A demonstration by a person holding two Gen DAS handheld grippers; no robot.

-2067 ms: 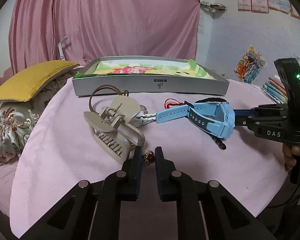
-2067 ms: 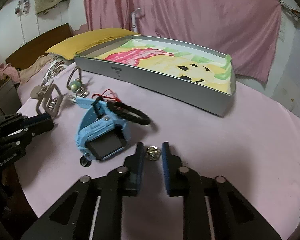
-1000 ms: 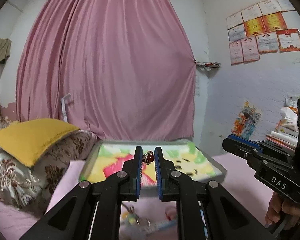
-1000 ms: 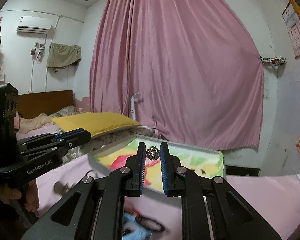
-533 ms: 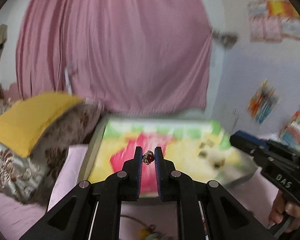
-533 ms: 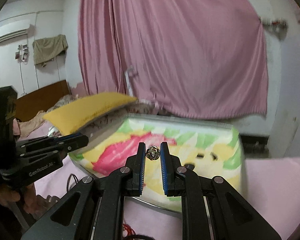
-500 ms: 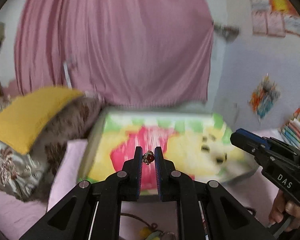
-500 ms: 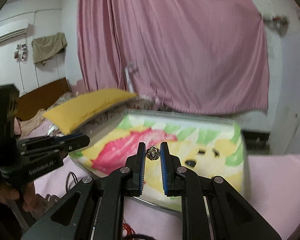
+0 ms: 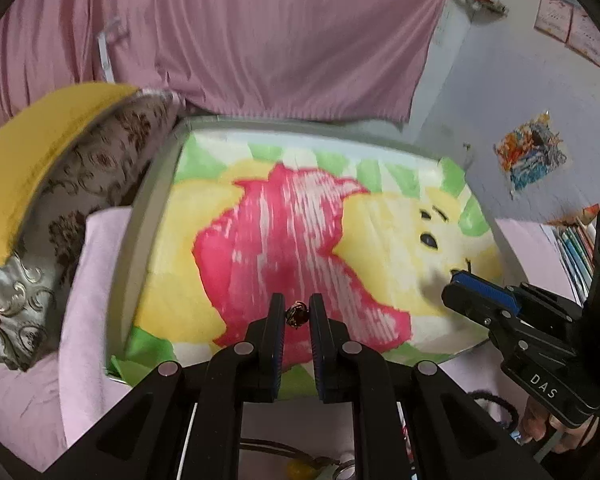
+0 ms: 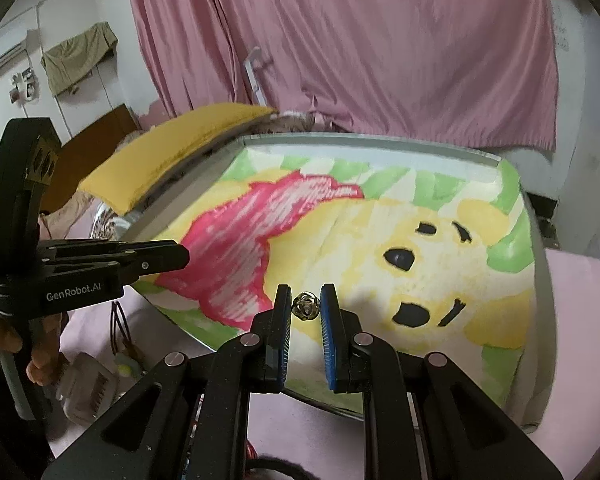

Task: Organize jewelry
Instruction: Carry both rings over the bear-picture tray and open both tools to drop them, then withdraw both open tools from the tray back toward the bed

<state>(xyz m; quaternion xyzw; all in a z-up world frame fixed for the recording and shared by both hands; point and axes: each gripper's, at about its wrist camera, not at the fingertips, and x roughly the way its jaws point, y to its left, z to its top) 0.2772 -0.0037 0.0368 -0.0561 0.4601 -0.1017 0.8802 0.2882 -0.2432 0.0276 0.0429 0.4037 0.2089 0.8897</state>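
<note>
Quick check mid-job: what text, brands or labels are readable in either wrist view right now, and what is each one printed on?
"DAS": on the side of the right gripper, seen in the left wrist view.
"GenRobot.AI": on the side of the left gripper, seen in the right wrist view.
Wall certificates: too small and blurred to read.
Tray: cartoon picture only, no readable words.

Two grippers (image 9: 297, 316) (image 10: 306, 307), two rings (image 9: 296, 315) (image 10: 307, 306), one tray (image 9: 140, 216), two pillows (image 9: 28, 148).
</note>
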